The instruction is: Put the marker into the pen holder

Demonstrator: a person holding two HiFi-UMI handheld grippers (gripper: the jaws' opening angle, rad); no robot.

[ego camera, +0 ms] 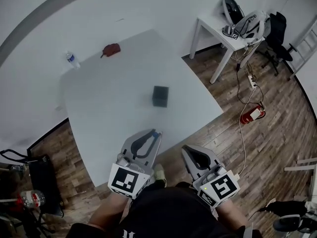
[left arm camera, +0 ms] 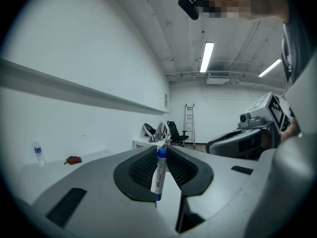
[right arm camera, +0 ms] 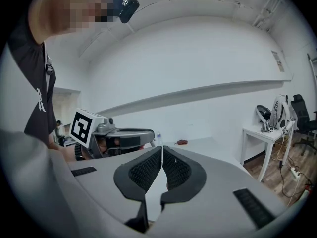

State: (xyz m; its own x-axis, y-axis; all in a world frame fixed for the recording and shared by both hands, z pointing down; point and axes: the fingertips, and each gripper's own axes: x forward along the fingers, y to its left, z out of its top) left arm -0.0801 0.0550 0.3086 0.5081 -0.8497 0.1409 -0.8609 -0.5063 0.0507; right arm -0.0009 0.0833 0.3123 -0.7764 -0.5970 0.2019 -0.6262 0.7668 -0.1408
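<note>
The black square pen holder (ego camera: 160, 96) stands near the middle of the white table (ego camera: 99, 118). My left gripper (ego camera: 151, 134) hovers over the table's near edge, well short of the holder, shut on a white marker with a blue cap (left arm camera: 159, 175). The marker stands upright between the jaws, and its blue end (ego camera: 157, 132) shows in the head view. My right gripper (ego camera: 191, 151) is beside it, off the table edge over the floor, its jaws shut with nothing between them (right arm camera: 162, 150).
A red object (ego camera: 111, 49) and a water bottle (ego camera: 72, 59) lie at the table's far left. A small white side table (ego camera: 218, 28) with gear, an office chair (ego camera: 276, 33), cables and a red extinguisher (ego camera: 250, 114) are on the right.
</note>
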